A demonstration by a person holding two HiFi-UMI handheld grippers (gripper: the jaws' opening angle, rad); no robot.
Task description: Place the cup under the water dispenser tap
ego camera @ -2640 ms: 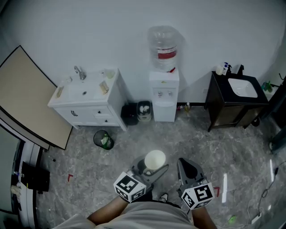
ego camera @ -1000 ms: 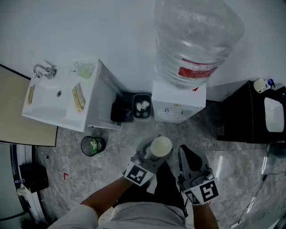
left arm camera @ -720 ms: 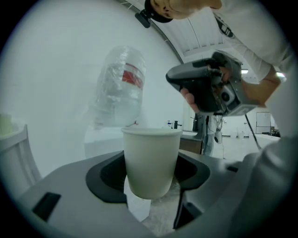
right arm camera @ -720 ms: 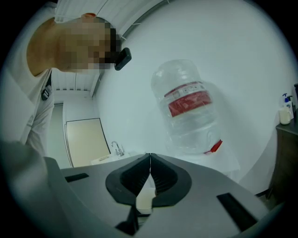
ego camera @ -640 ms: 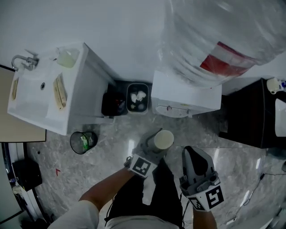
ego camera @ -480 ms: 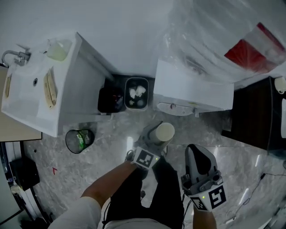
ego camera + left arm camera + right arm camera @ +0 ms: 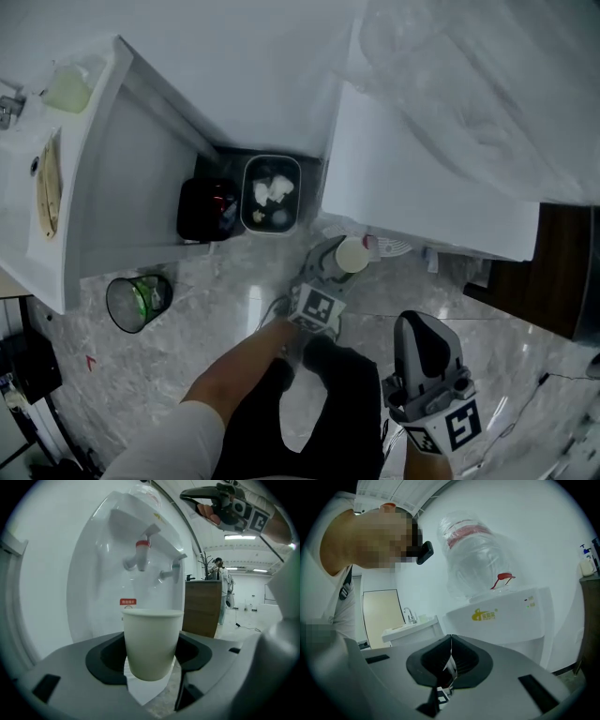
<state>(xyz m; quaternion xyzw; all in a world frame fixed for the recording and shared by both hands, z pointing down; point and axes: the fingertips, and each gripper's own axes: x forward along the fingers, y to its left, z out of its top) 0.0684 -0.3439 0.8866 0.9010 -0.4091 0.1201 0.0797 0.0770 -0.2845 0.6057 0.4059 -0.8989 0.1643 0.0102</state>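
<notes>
Tapering white paper cup (image 7: 152,641) (upright; plain rim)

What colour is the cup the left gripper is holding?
Plain white cup, clearest in the left gripper view.

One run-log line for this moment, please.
left hand-held gripper: shut on cup | cup: upright, just short of dispenser taps | right hand-held gripper: shut, empty

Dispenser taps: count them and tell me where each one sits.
2. In the left gripper view, the red-handled tap shows above the cup, slightly left; the second tap is to its right, nearer the dark cabinet. None seems hidden.
</notes>
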